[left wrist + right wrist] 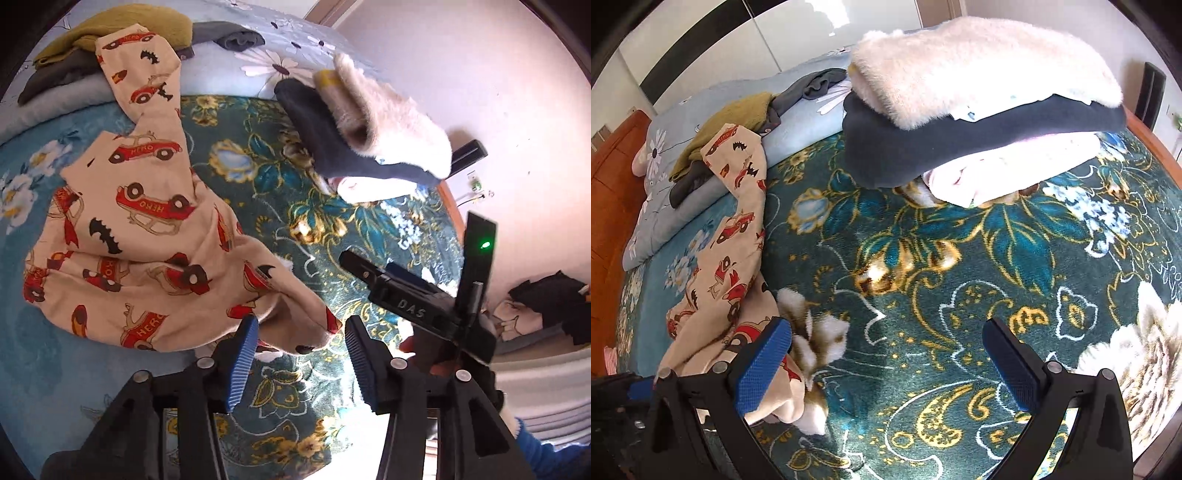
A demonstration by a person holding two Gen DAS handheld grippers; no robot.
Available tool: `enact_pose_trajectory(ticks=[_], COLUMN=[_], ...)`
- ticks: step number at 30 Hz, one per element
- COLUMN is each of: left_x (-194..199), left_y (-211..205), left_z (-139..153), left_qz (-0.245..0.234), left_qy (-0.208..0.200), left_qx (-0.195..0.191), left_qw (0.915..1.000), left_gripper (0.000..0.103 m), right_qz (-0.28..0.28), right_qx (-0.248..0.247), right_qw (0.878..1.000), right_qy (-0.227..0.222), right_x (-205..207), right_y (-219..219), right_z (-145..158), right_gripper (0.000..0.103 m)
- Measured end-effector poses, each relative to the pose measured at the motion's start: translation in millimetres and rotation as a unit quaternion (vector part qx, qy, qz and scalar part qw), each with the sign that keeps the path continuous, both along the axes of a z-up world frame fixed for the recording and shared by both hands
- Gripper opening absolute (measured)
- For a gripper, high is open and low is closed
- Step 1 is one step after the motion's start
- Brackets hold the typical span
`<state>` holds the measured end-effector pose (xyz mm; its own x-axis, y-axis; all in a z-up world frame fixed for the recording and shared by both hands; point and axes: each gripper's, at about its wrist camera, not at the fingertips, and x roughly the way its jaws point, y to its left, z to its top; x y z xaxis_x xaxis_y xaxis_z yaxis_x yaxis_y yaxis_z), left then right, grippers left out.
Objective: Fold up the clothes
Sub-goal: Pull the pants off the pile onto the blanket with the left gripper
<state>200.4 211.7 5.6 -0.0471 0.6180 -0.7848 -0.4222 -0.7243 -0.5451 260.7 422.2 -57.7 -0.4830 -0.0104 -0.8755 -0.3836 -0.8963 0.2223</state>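
A cream garment printed with red cars (140, 229) lies crumpled on the teal floral bedspread (258, 177). Its near edge lies between the blue pads of my left gripper (301, 354), whose jaws stand apart around the cloth. My right gripper (886, 365) is open and empty over the bedspread (923, 277), with the same garment (738, 236) by its left finger. The right gripper also shows in the left wrist view (417, 295), to the right of the garment.
A stack of folded clothes, white fleece over a dark piece (979, 122), sits at the far side of the bed. Olive and grey clothes (738, 122) lie on a light blue pillow at the back left. A wooden bed frame (609, 192) runs along the left.
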Motion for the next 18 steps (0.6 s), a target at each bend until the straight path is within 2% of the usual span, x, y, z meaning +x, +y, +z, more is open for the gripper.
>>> enact_pose_trajectory(ticks=[3, 6, 8, 12, 18], left_x=[-23, -60, -84, -111, -147], left_y=[-32, -70, -95, -119, -148], left_z=[15, 6, -14, -56, -114], left_qz=[0.041, 0.120, 0.165, 0.192, 0.219], left_qy=[0.031, 0.051, 0.041, 0.006, -0.040], left_qx=[0.010, -0.030, -0.060, -0.088, -0.127], left_qw=[0.9986, 0.9911, 0.9836, 0.9775, 0.9666], left_gripper=[0.066, 0.069, 0.070, 0.070, 0.070], right_qz=[0.001, 0.011, 0.017, 0.017, 0.031], right_qx=[-0.011, -0.021, -0.028, -0.045, -0.036], right_qw=[1.000, 1.000, 0.999, 0.999, 0.999], right_qy=[-0.004, -0.004, -0.003, -0.003, -0.001], right_x=[-3, -8, -11, -15, -20], right_y=[0, -7, -12, -14, -10], right_z=[-7, -12, -15, -22, -23], right_gripper=[0.103, 0.103, 0.103, 0.103, 0.103])
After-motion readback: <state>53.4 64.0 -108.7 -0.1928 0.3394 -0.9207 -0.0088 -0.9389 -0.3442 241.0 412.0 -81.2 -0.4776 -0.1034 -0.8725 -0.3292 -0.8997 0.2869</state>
